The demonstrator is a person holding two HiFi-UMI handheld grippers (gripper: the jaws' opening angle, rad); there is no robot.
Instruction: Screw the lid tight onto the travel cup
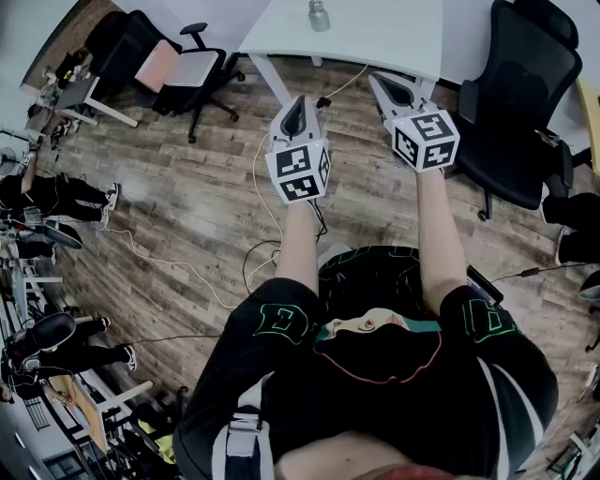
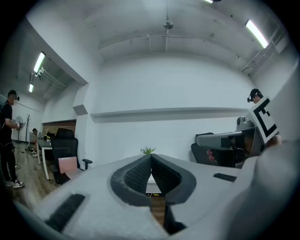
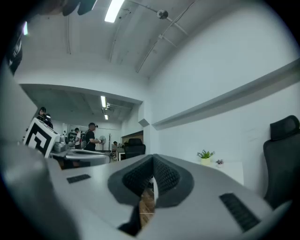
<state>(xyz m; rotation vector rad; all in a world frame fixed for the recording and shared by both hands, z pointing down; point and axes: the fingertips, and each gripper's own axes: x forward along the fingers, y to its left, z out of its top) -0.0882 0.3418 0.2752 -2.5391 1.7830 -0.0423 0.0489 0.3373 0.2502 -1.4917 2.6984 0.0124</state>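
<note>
Currently both grippers are held out level in front of the person, side by side above the wood floor (image 1: 187, 206) and just short of a white table (image 1: 375, 33). The left gripper (image 1: 298, 99) has its jaws pressed together with nothing between them; its own view shows the ribbed pads (image 2: 140, 174) meeting at the tip. The right gripper (image 1: 376, 78) is likewise closed and empty, and its pads (image 3: 164, 176) touch along their front edge. The two marker cubes, left (image 1: 300, 171) and right (image 1: 427, 139), sit near each other without touching.

The cup (image 1: 319, 16), small and silvery, stands on the table near its front edge, ahead of the grippers and well apart from both, roughly between their lines. Whether its lid is on cannot be told at this size.

A black chair (image 1: 525, 103) stands to the right of the table, and another chair (image 1: 187, 70) to the left. A white cable (image 1: 262, 187) trails over the floor below the left gripper. A small plant (image 3: 205, 154) shows against the far wall.
</note>
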